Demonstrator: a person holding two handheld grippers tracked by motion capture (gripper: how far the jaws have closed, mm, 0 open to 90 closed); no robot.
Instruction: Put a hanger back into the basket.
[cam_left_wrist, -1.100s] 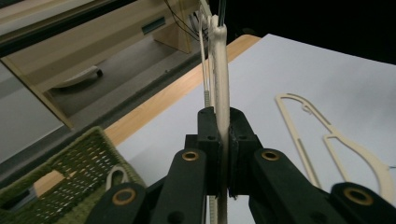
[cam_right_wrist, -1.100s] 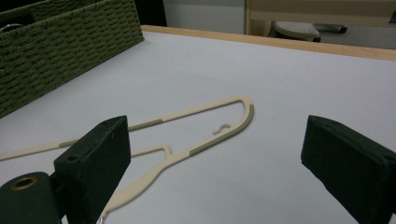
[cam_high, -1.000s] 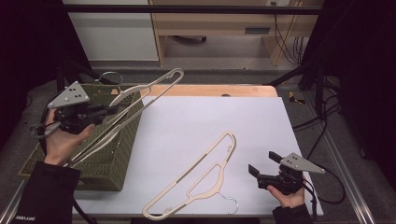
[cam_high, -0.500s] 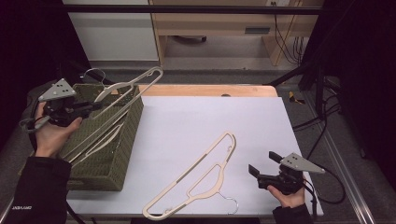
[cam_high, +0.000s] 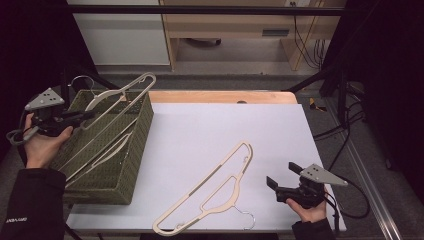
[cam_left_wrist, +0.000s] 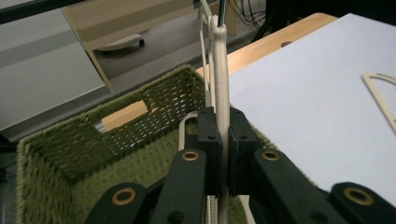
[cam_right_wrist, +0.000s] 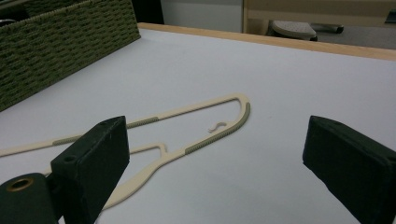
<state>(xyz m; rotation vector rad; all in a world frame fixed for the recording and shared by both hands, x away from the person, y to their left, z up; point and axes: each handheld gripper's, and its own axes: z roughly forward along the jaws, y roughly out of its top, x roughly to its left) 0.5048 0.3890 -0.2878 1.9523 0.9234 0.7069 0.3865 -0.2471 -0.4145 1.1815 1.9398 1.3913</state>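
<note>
- Hanger (cam_high: 116, 95), cream plastic, clamped between the closed jaws of the left gripper (cam_high: 84, 116) and held tilted over the green woven basket (cam_high: 131, 150) at the table's left edge, its far end poking past the basket's back rim.
- Inside the basket lies another cream hanger (cam_high: 102, 152).
- On the white table top (cam_high: 210, 130) a third hanger (cam_high: 215, 187) lies flat near the front edge.
- The right gripper (cam_high: 281, 176) rests just beside that flat hanger, jaws wide apart and holding nothing.
</note>
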